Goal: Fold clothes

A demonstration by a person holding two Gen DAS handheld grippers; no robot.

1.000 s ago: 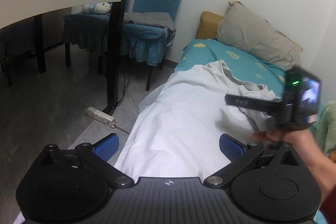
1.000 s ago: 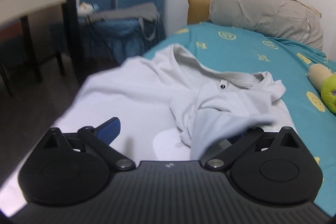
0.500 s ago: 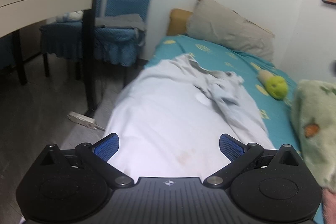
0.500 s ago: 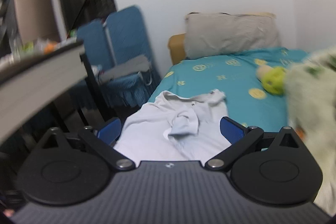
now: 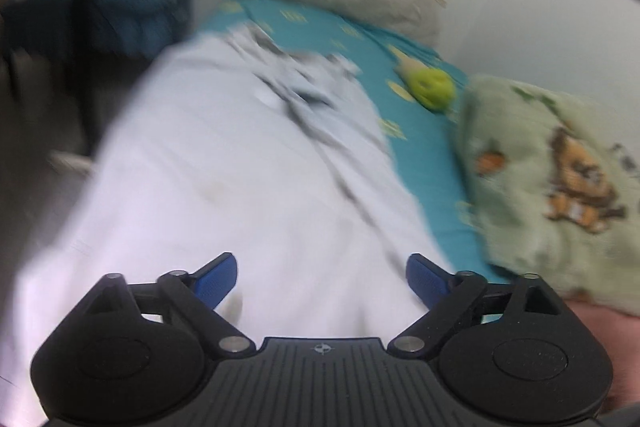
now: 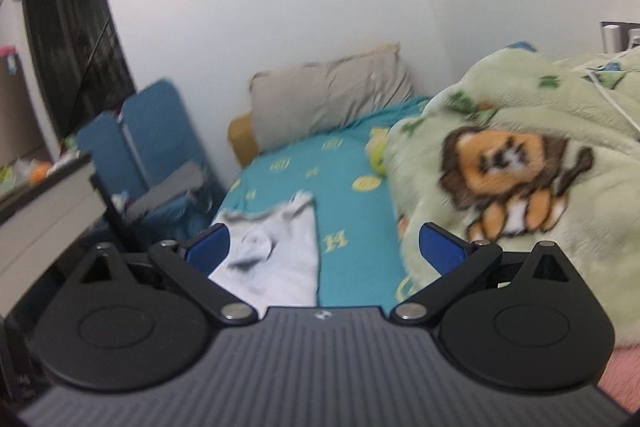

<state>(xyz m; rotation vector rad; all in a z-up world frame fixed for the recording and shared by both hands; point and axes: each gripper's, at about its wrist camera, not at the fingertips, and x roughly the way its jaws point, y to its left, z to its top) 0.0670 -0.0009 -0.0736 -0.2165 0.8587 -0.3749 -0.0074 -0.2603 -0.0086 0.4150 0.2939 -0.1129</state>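
White shirt [image 5: 248, 163] spread on teal bed, collar end rumpled, partly folded

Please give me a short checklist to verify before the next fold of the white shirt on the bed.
1. White shirt lies on the bed: ok.
2. Shirt spread flat: not ok, bunched near the collar.
3. Left hand-held gripper free of cloth: ok, jaws closing, nothing pinched.
4. Right hand-held gripper open and empty: ok.
5. Green blanket clear of the shirt: ok.
6. Hem edge position: cannot tell, blurred.
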